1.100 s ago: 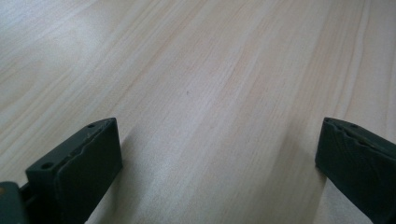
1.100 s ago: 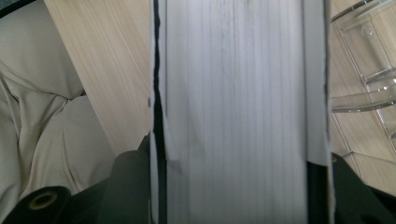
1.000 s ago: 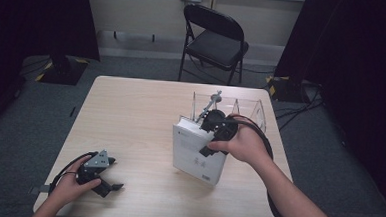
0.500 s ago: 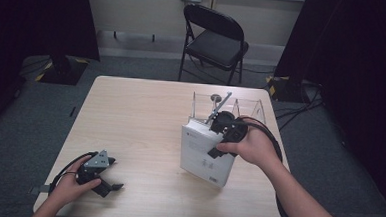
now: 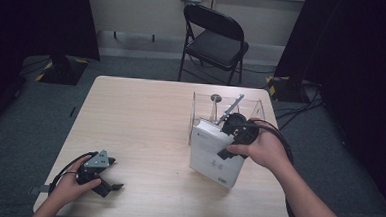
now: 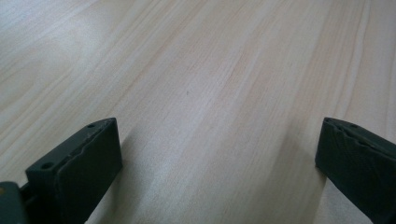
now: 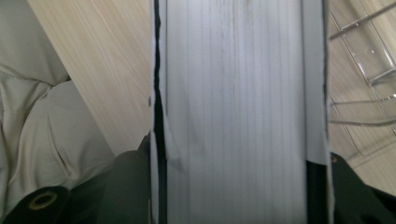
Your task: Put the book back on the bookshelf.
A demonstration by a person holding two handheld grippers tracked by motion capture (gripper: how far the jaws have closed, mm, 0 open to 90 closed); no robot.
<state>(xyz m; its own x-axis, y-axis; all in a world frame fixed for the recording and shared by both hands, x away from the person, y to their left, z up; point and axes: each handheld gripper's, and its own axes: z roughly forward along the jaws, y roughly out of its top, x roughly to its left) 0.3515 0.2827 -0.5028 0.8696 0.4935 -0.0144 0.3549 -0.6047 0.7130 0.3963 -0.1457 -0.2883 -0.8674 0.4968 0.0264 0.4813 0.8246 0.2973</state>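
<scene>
Thick white book, tilted, page-edges visible

thing: white book | look: thick, closed, small dark print on the cover, page edges seen as fine lines | pose: held upright and tilted, lower corner toward the table's near edge | place: right half of the table, just before the clear rack
</scene>
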